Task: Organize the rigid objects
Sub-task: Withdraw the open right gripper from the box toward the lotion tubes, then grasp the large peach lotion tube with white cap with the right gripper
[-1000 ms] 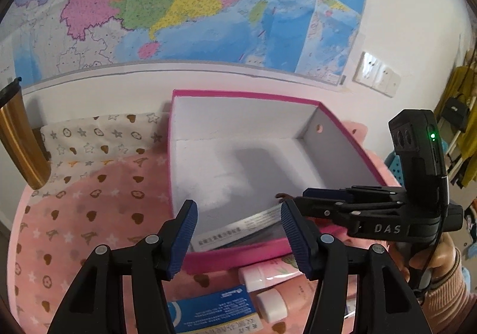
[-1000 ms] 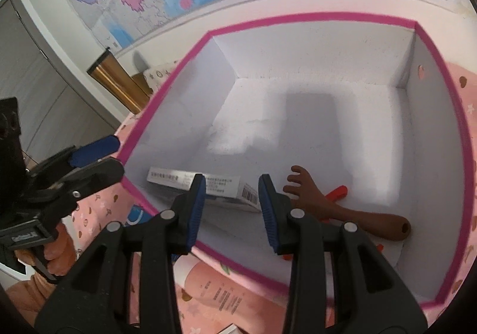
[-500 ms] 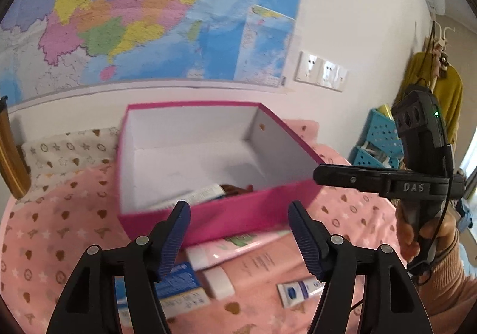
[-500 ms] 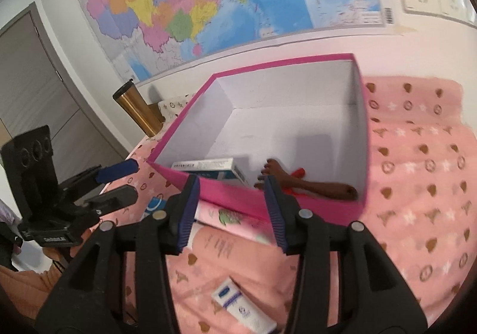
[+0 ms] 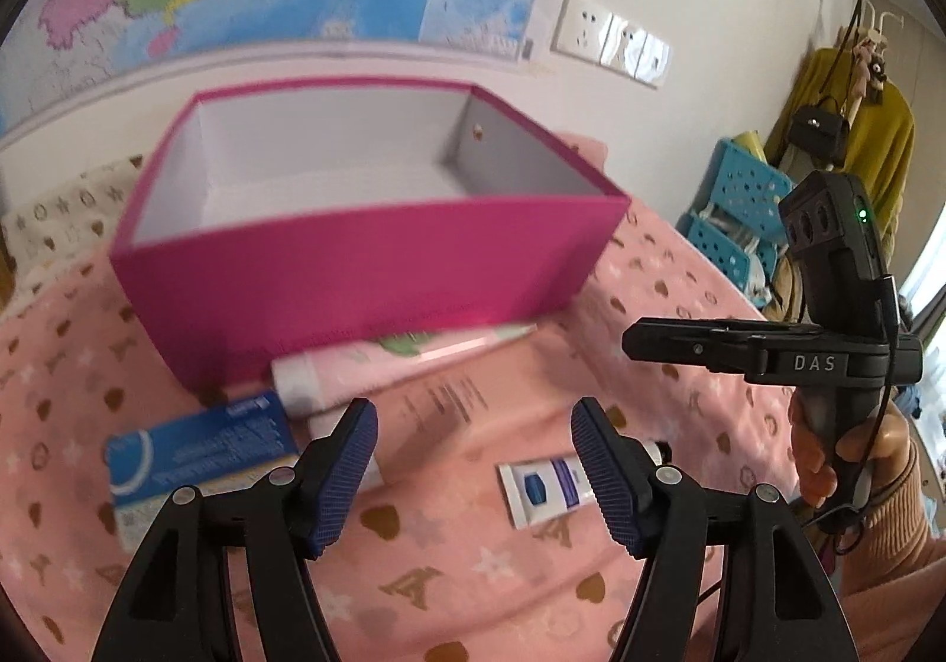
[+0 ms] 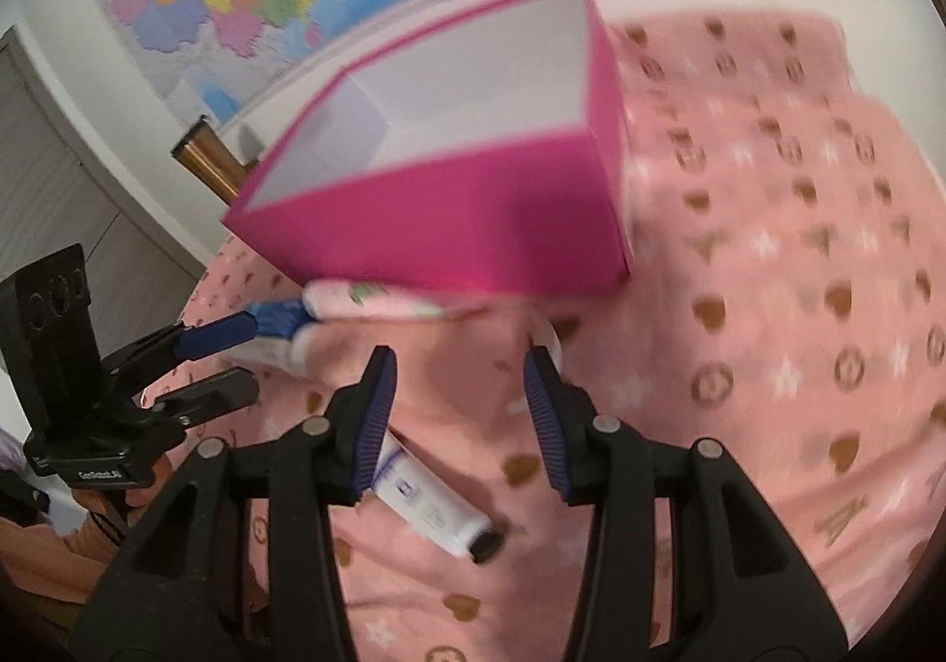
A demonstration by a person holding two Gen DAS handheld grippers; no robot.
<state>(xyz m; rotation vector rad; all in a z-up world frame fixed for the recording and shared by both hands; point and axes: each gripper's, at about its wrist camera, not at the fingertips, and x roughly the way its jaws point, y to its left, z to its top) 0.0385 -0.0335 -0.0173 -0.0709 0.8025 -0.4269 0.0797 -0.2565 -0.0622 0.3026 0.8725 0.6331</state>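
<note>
Although the pink box (image 5: 366, 272) stands open on the heart-print blanket (image 5: 650, 307), its floor is hidden behind the near wall in both views, so what it already contains cannot be told. Judging by what lies outside it, much of the sorting is left.

Largest of the loose things is a flat pink packet (image 5: 437, 414) with printed text, lying just in front of the box. Next comes the long pink tube (image 5: 378, 363), which lies along the box's near wall, touching or almost touching it. Left of that lies the blue and white carton (image 5: 201, 455), flat on the blanket. Smallest is the white tube with a blue label (image 5: 550, 490), lying near the front with its dark cap to the right; in the right wrist view this same tube (image 6: 437, 508) sits just beyond the gripper's left finger.

At least 4 items therefore wait to go into the box.

The left gripper (image 5: 473, 476) has its jaws wide apart and holds nothing; it hangs above the blanket between the carton and the small tube. The right gripper (image 6: 458, 425) also has its jaws apart and empty, touching nothing, and it seems best placed for the small tube. Both views are blurred, so fine contact is hard to judge.
</note>
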